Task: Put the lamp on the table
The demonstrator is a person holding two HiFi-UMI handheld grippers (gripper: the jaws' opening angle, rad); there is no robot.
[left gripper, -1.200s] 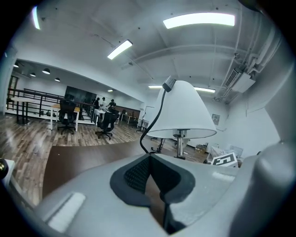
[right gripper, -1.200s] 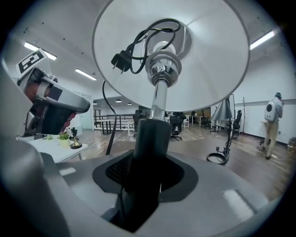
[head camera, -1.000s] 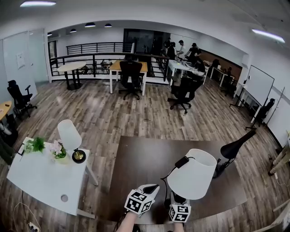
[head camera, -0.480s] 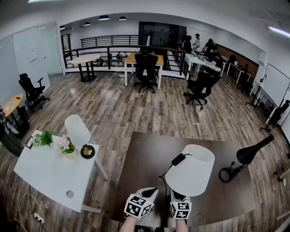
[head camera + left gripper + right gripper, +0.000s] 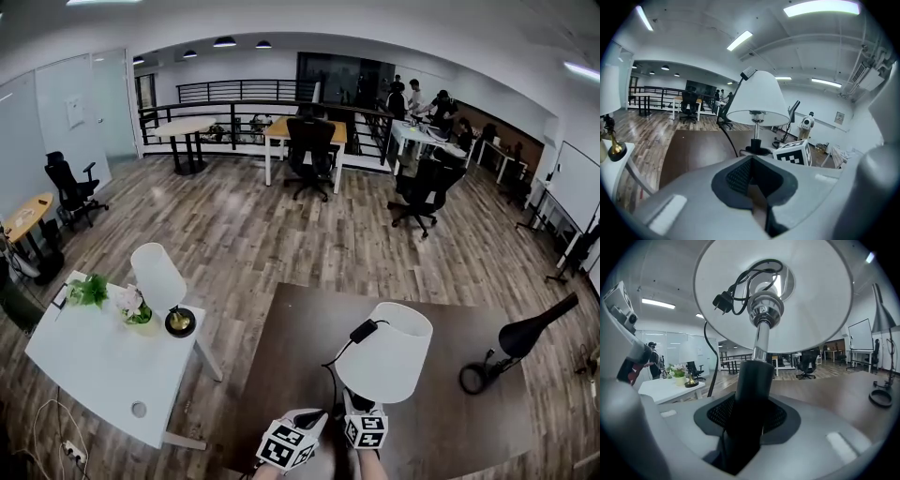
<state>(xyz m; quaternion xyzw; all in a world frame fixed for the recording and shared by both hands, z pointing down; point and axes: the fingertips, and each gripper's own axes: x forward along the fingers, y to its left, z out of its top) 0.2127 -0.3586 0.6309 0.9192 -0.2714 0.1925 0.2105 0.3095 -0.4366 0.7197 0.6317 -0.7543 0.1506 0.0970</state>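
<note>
Lamp (image 5: 384, 352): white conical shade, chrome neck, black lower stem, round black base; long axis upright, shade uppermost. Position: over the near edge of the dark brown table (image 5: 281, 337), base low and close to the top as shown in the left gripper view; contact with the top not determinable. Right gripper (image 5: 360, 406): jaws closed on the black lower stem, stem rising from between them, underside of the shade filling the right gripper view. Left gripper (image 5: 307, 419): just beside the right one, jaws together, nothing between them, apart from the lamp. Nearer hand: right, already bearing the load. Deciding relation, as judged: table top directly below the base, hence a straight lowering along the stem axis, stem kept vertical. Cord (image 5: 706, 357): partly bundled with the plug (image 5: 723, 301) inside the shade, partly trailing down beside the stem; possible snag under the base. No obstacle visible beneath the base. Surroundings: black desk lamp (image 5: 530, 336) well apart, near the table's right end; white table (image 5: 84, 375) well apart to the left, carrying a second white lamp (image 5: 157, 277), flowers (image 5: 128, 302) and a green plant (image 5: 89, 291).
</note>
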